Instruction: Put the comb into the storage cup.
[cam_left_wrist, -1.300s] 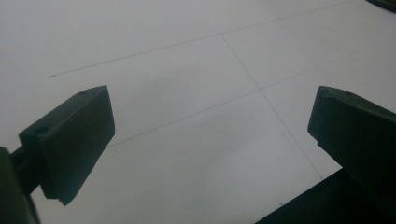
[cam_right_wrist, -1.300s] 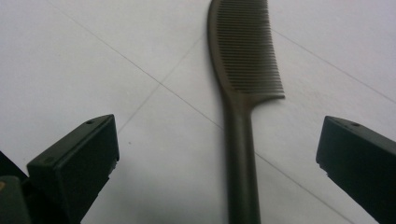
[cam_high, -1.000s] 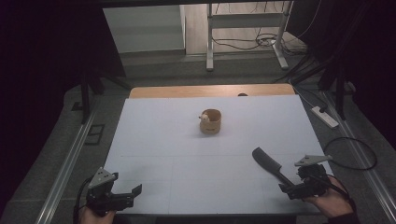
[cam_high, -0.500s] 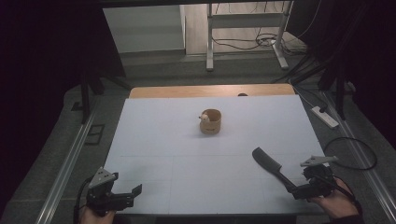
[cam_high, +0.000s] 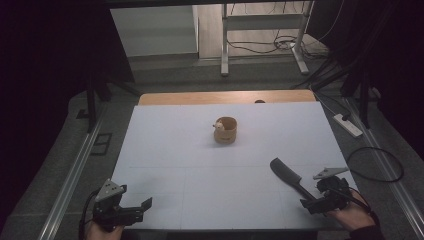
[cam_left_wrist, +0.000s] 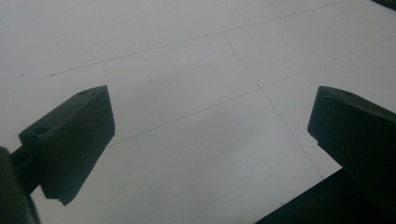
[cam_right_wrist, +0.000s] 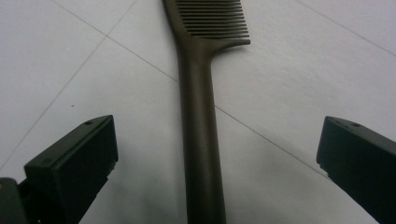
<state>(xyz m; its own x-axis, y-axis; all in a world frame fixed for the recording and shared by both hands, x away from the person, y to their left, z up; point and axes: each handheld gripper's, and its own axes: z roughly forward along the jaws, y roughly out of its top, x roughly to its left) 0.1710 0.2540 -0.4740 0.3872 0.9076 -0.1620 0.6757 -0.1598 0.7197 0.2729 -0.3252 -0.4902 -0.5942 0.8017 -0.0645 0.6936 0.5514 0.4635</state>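
1. Right claw is resting spread wide at the near right edge of the white surface, its jaws flanking the handle of the dark comb without touching it.
2. Left claw is lying released at the near left.
3. A small wooden cup is standing farther off, mid-surface.

I count one dark comb at lower right of the high view, one small wooden cup near centre, one white table, and two grippers: left gripper, right gripper.
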